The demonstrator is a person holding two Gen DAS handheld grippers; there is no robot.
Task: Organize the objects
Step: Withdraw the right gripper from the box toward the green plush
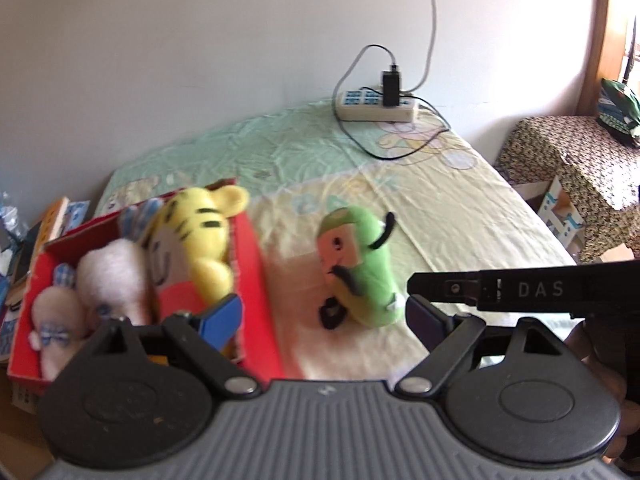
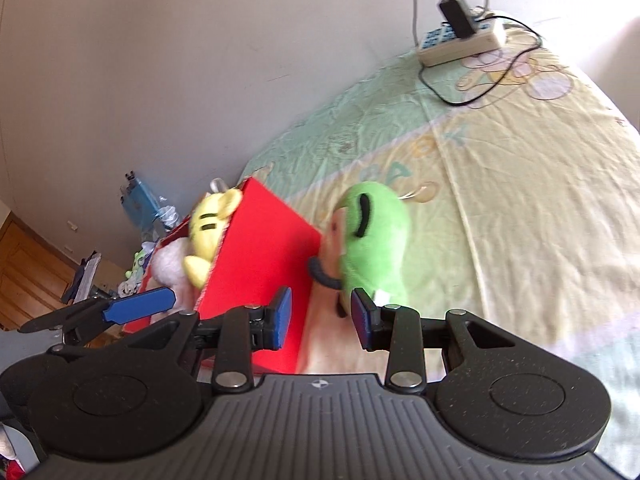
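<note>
A green plush toy [image 1: 360, 264] with a tan face lies on the bed beside a red box [image 1: 252, 280]. The box holds a yellow tiger plush [image 1: 200, 236] and a white and pink plush [image 1: 108, 280]. My left gripper [image 1: 324, 320] is open and empty, its left finger at the box's near corner and the green plush just ahead. My right gripper [image 2: 322, 320] is open and empty, close behind the green plush [image 2: 372, 244] and next to the red box [image 2: 264, 264]. The other gripper's blue finger [image 2: 140, 306] shows at left.
The bed has a pale green and yellow sheet [image 1: 440, 208]. A white power strip [image 1: 376, 106] with a black charger and cables lies at its far end by the wall. Books and clutter [image 1: 44, 224] sit left of the box. A patterned covered stand [image 1: 572, 164] is at the right.
</note>
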